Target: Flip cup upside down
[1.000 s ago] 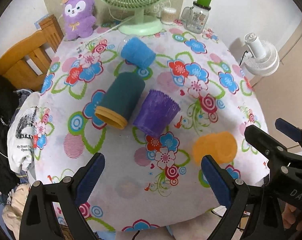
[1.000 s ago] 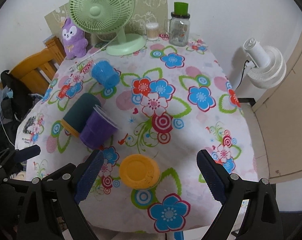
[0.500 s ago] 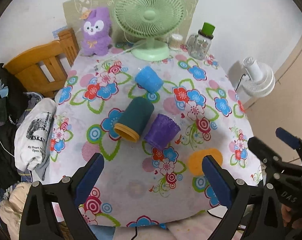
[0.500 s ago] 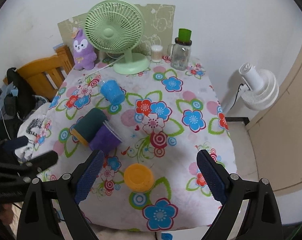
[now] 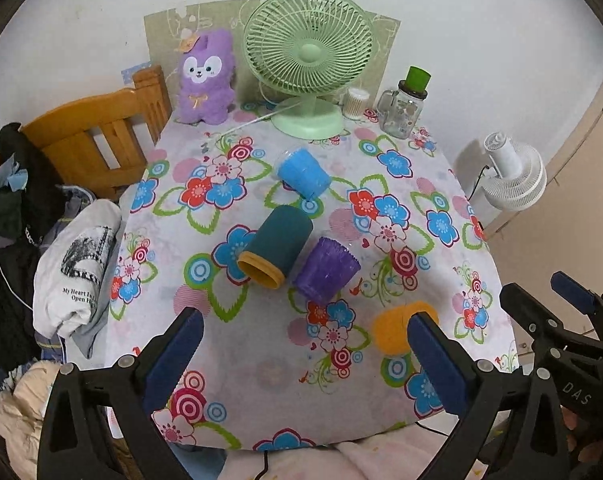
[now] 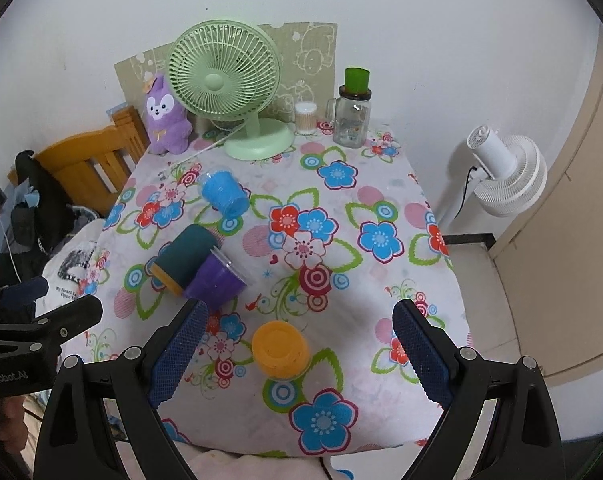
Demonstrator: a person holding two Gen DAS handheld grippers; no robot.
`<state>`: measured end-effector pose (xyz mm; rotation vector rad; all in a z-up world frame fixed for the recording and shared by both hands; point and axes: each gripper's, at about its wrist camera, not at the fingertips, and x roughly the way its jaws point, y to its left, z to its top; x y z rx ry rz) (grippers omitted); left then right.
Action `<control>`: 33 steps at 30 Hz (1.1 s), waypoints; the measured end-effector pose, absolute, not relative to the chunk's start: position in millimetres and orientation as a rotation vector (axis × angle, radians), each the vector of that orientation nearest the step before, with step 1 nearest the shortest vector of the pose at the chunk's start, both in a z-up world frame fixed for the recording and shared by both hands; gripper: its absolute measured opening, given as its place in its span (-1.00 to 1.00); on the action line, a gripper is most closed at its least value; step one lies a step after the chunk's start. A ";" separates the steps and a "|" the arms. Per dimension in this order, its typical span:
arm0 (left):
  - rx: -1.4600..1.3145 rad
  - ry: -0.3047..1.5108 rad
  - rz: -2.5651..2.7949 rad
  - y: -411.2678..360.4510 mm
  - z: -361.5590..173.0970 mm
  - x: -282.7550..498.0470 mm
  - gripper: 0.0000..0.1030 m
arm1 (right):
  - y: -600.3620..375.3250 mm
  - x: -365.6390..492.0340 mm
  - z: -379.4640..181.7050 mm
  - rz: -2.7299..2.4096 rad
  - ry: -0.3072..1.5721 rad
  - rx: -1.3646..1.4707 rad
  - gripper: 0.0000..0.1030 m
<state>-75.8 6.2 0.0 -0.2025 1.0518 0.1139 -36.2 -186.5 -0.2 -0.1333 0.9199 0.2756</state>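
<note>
Several cups rest on the flowered tablecloth (image 5: 405,216). An orange cup (image 6: 279,350) stands upside down near the front edge; it also shows in the left wrist view (image 5: 393,330). A purple cup (image 5: 325,270), a dark teal cup with a yellow rim (image 5: 275,246) and a blue cup (image 5: 303,172) lie on their sides. My left gripper (image 5: 301,360) is open and empty above the table's front edge. My right gripper (image 6: 301,354) is open and empty, held above the orange cup.
A green desk fan (image 5: 307,60), a purple plush toy (image 5: 205,76), a glass jar with a green lid (image 5: 405,108) and a cotton-swab box (image 5: 355,102) stand at the back. A wooden chair (image 5: 97,132) with clothes is left; a white floor fan (image 5: 513,176) right.
Both grippers have drawn back and up from the table, so the cups look smaller and farther. Both stay open. The cups have not moved.
</note>
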 end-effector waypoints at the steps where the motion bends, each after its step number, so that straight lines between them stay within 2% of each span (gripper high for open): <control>1: -0.198 1.048 0.111 5.2 1.0 -75.6 0.99 | -186.7 -35.9 0.6 0.276 0.918 -0.130 0.85; 33: -0.185 1.014 0.111 -1.8 7.2 -67.4 1.00 | -184.8 -27.8 7.1 0.288 0.903 -0.134 0.85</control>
